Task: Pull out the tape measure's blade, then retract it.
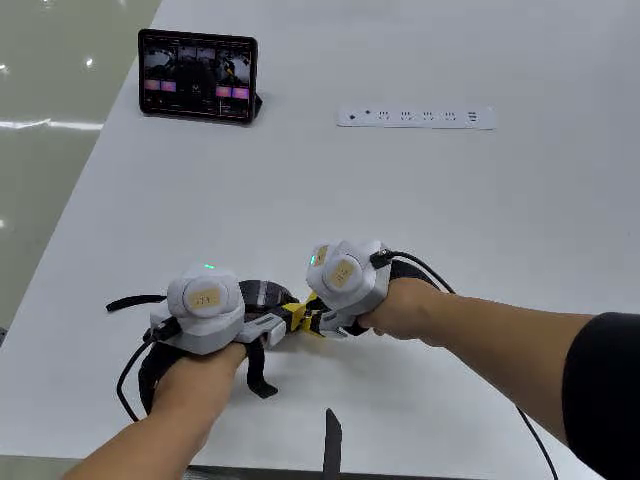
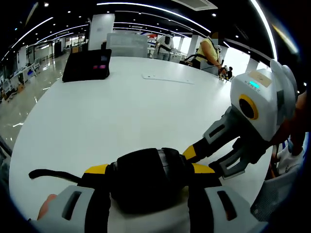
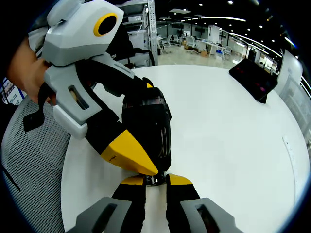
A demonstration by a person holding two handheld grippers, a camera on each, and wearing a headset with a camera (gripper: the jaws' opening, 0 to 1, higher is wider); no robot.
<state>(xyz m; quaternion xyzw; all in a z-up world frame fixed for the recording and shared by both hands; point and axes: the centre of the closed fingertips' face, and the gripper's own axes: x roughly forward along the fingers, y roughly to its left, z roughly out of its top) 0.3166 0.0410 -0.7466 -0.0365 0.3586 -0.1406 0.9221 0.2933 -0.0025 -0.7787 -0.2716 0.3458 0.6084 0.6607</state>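
The tape measure (image 3: 148,121) sat low over the near edge of the white desk (image 1: 400,200), held between the two claws. The left claw (image 2: 149,169) was clamped across the black case, one yellow tip on either flank. The right claw (image 3: 156,180) was pinched nearly shut on the small metal hook (image 3: 154,182) at the blade's end, right at the case mouth. The case looked hard, rounded and fairly smooth, so a grip across its flat sides seemed safest. The blade would likely be thin, springy steel, best drawn straight out by the hook and fed back slowly to avoid a snap.
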